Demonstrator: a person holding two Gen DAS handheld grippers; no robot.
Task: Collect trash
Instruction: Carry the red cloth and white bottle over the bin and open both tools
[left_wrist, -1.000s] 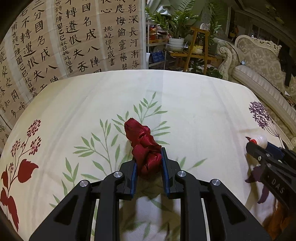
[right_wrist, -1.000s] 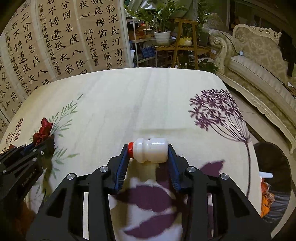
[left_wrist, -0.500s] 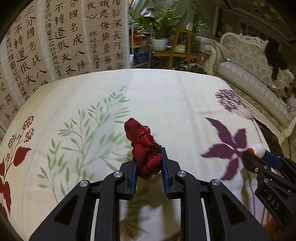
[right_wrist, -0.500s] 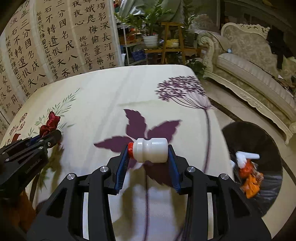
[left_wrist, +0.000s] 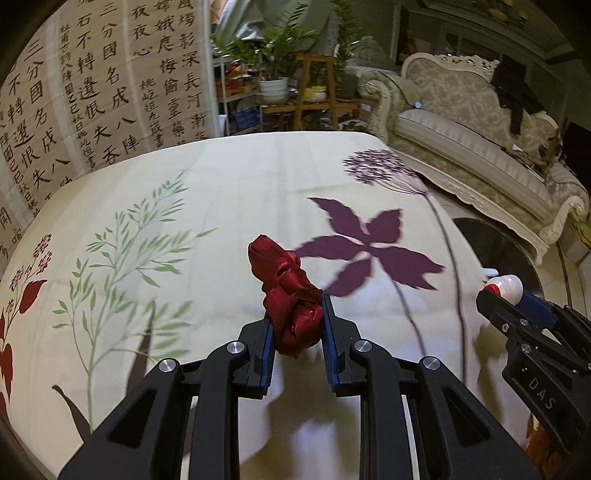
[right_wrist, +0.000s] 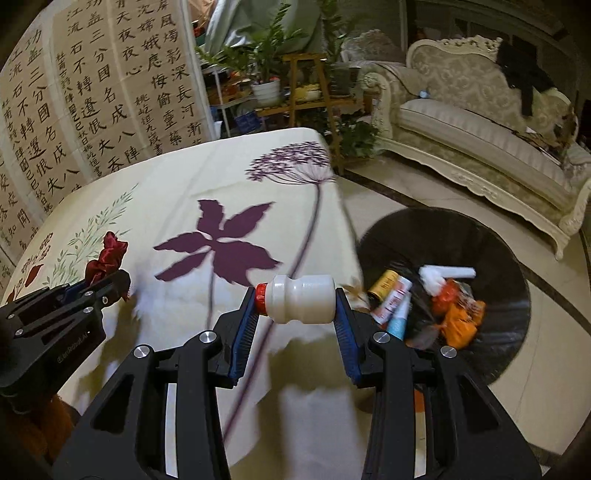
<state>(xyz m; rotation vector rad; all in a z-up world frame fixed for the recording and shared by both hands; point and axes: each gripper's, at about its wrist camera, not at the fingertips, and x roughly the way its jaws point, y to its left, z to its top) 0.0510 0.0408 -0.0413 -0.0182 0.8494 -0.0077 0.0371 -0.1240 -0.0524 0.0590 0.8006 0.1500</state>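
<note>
I have 2 pieces of trash in hand, and neither has reached the bin yet. My left gripper (left_wrist: 297, 332) is clamped on a crumpled red ribbon (left_wrist: 288, 295): its blue pads squeeze the lower part of the wad from both sides and the rest sticks out past my fingertips, held above the floral cloth of the worktop (left_wrist: 229, 192). My right gripper (right_wrist: 295, 306) grips a small white bottle (right_wrist: 301, 299) lying crosswise between the pads, its red cap against the left pad and its base against the right one. Ahead of my right fingers and off to their right, down on the floor past the worktop's edge, sits the black-lined bin (right_wrist: 491, 251), and it already holds several things: a couple of tubes, something white and some orange wrappers, so part of the collecting looks done. From what I can see of the cloth, no other loose trash lies on it, though the part beneath and behind my fingers is hidden. The bottle hangs near the worktop's edge, just short of the bin's rim, while the ribbon is further back over the cloth. I judge that what remains is to carry both over the bin's mouth and let them go, the bottle likely first.
</note>
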